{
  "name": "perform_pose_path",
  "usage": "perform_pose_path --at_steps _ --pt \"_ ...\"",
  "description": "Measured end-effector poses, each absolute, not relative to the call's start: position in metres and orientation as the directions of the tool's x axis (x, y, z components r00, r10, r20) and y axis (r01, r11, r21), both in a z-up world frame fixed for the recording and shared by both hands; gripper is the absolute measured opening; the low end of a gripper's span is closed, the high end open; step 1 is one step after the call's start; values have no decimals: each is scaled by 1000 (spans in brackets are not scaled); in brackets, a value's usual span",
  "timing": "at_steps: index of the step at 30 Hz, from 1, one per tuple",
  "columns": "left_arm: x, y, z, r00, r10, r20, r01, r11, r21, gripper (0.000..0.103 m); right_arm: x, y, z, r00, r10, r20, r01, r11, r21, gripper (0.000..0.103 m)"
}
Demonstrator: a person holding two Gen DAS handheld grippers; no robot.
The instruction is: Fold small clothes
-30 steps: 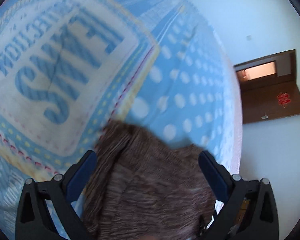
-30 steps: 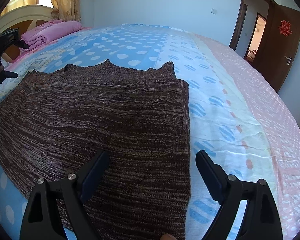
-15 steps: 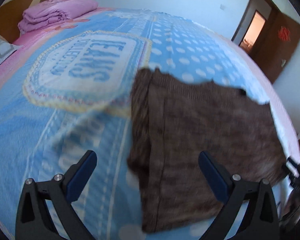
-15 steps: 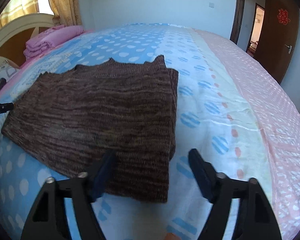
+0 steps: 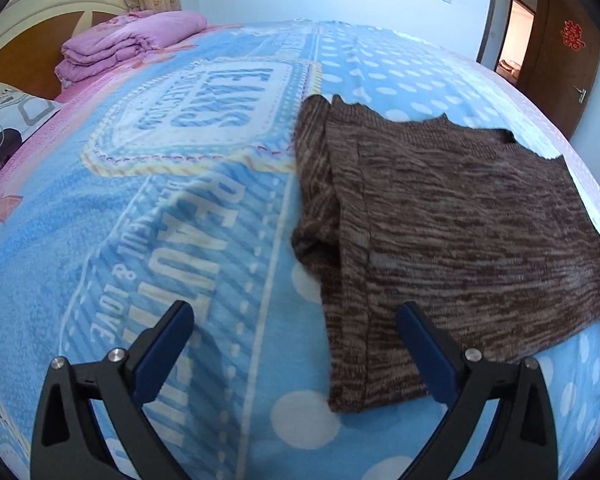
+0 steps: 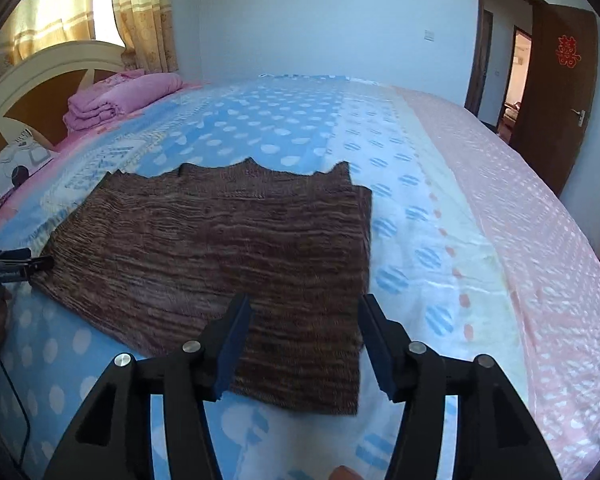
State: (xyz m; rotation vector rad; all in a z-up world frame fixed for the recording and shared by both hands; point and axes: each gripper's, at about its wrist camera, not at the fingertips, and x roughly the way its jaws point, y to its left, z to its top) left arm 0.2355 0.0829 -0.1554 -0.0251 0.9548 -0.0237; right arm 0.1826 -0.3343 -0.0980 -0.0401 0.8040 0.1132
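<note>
A brown knitted garment [image 5: 452,220] lies folded flat on the blue patterned bedspread [image 5: 160,240]; it also shows in the right wrist view [image 6: 228,248]. My left gripper [image 5: 296,332] is open and empty, held above the bedspread just off the garment's near left corner. My right gripper [image 6: 306,320] is open and empty, held above the garment's near right corner. The left gripper also shows at the left edge of the right wrist view [image 6: 16,266].
A folded pink quilt [image 5: 128,44] lies by the wooden headboard [image 6: 40,80]. A pillow [image 5: 8,120] lies at the left. A brown door [image 6: 556,88] stands open at the right. The bed's pink part [image 6: 540,240] runs along the right.
Both grippers have pulled back from the garment, which now lies flat. The left wrist view has swung from close over the fabric to a wide look. The right jaws have narrowed a little.
</note>
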Motion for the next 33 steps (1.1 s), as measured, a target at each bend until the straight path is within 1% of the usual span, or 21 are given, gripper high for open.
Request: perform_pose_path --at_steps 3,6,8,10,12,15,19,23,29,31,33 --pt "236 79 -162 570 -16 -821 5 1000 -17 103 212 -329 -113 645 73 -761 -111 994 2 56" --pt "231 76 -164 570 -5 -822 18 1000 7 103 223 -329 -149 532 58 -845 -101 995 5 57" --pt "226 76 -167 573 4 -819 22 1000 20 103 205 -324 -152 556 40 -830 -136 990 -43 57" --pt "218 76 -167 577 10 -817 25 999 29 103 188 -322 -154 543 37 -839 -128 991 -39 57" --pt "212 77 -168 578 12 -816 19 999 29 103 173 -318 -154 559 19 -829 -144 987 -75 57" --pt "202 75 -168 595 31 -803 16 999 50 103 173 -325 -154 557 44 -830 -126 991 -33 57" --pt "200 77 -168 594 18 -804 17 999 35 103 168 -316 -154 554 -8 -833 -103 992 -78 57" --pt "188 82 -169 603 9 -798 22 999 28 103 157 -322 -154 572 9 -820 -98 993 -58 57" --pt "170 82 -167 619 15 -785 39 998 50 103 154 -317 -144 581 -13 -814 -97 992 -85 57" --pt "170 85 -163 613 9 -790 29 999 34 103 152 -314 -130 613 -9 -790 -95 992 -85 57" --pt "167 88 -157 639 8 -770 11 1000 19 103 150 -307 -114 663 -2 -748 -93 992 -86 57"
